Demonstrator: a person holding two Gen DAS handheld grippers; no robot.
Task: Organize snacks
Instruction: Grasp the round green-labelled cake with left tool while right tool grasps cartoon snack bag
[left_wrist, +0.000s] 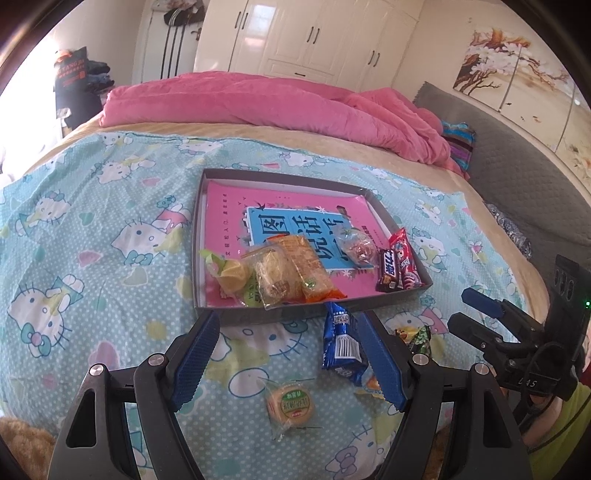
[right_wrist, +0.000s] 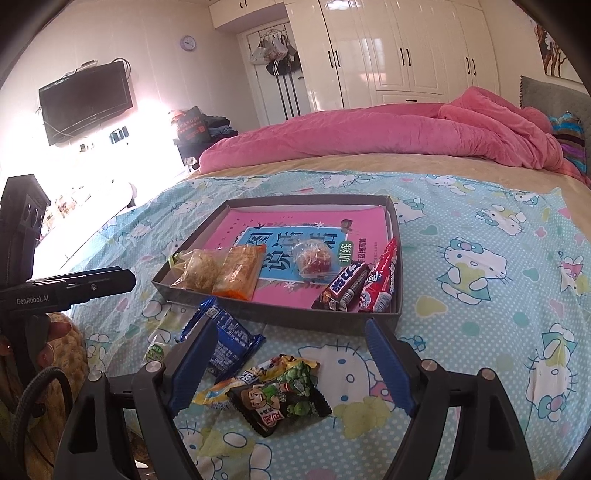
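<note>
Where a bed (left_wrist: 92, 221) is covered by a pale blue cartoon-cat sheet, a shallow grey tray (left_wrist: 295, 314) sits near its middle, lined with a pink book (left_wrist: 236, 199). Along the tray's near edge lie wrapped snacks: a yellow cake (left_wrist: 232, 275), two clear-wrapped pastries (left_wrist: 275, 273), an orange packet (left_wrist: 310, 269), a round sweet (left_wrist: 360, 249), a dark chocolate bar (left_wrist: 389, 271) and a red packet (left_wrist: 402, 258) at the right.

On the sheet, nearer than the tray, lie loose snacks: a blue packet (left_wrist: 341, 343), a round green-labelled biscuit (left_wrist: 291, 406) and a black-and-green packet (right_wrist: 280, 398) on top of a yellow one (right_wrist: 214, 395).

Left tongs (left_wrist: 288, 354) are spread wide over the sheet, pinching nothing; the blue packet lies just inside the right finger. Right tongs (right_wrist: 288, 365) are also spread, hovering around the black-and-green packet without touching it. A pink quilt (left_wrist: 258, 99) is bunched at the far side.
</note>
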